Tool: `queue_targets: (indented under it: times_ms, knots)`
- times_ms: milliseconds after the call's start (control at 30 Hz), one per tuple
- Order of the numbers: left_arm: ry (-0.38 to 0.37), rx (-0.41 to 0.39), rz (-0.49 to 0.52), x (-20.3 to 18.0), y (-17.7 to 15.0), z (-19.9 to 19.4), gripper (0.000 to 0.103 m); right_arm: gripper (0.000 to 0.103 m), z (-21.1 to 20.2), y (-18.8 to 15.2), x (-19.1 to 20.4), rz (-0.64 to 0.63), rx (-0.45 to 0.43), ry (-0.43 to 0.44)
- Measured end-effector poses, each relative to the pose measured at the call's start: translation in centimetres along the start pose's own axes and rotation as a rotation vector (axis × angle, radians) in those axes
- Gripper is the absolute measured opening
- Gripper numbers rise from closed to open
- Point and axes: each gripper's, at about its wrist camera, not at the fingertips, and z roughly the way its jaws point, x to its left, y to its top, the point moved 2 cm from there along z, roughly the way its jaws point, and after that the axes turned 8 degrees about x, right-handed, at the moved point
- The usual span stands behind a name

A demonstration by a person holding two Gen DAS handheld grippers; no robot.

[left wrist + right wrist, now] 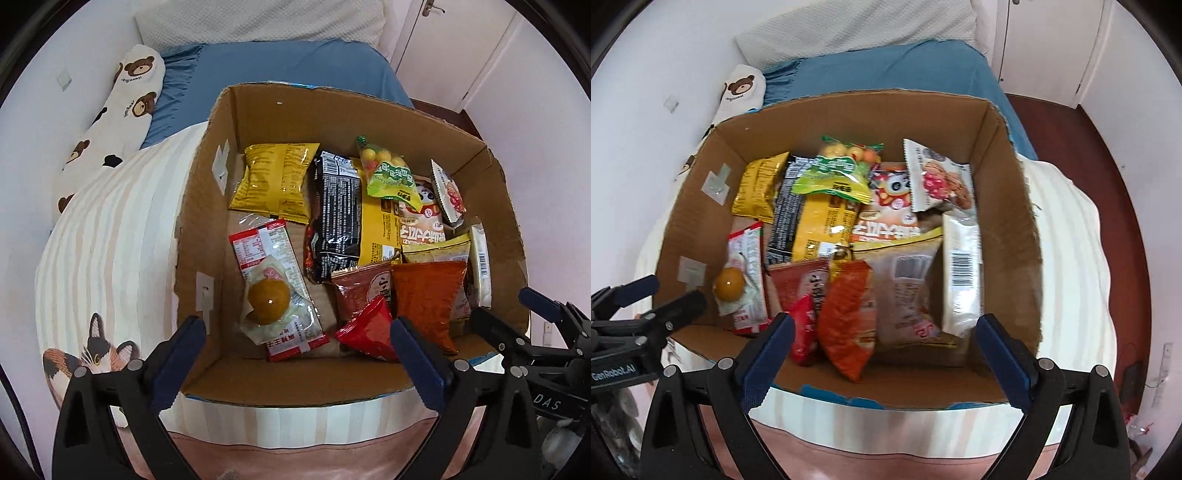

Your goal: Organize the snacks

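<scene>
An open cardboard box (pixel 258 110) (pixel 849 114) stands on a bed and holds several snack packets. Among them are a yellow chip bag (pixel 273 181) (pixel 757 188), a black packet (pixel 336 214), a green candy bag (pixel 388 173) (pixel 834 173), a wrapped round yellow pastry (pixel 267 301) (pixel 729 284) and an orange-red bag (pixel 428 295) (pixel 846 317). My left gripper (pixel 297 332) hangs open above the box's near left part, holding nothing. My right gripper (pixel 885 325) hangs open above the near right part, over the orange-red bag and a pale barcoded packet (pixel 962 273). Each gripper also shows in the other's view.
The box rests on a striped quilt with a cat print (pixel 110 240). A bear-print pillow (pixel 122 99) and a blue sheet (pixel 288 66) lie beyond it. A white wall is at the left; doors (pixel 461 37) and dark wood floor (pixel 1108 147) are at the right.
</scene>
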Motion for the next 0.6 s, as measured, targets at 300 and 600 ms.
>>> queue_targets:
  times_ms: [300, 600]
  knots:
    - [0.036, -0.043, 0.012, -1.1, -0.3, -1.2, 0.102, 0.1, -2.2, -1.0, -0.9, 0.024, -0.063, -0.035]
    - [0.059, -0.122, -0.013, -1.6, -2.2, -4.3, 0.102, 0.1, -6.8, -3.1, -0.9, 0.02, -0.161, -0.045]
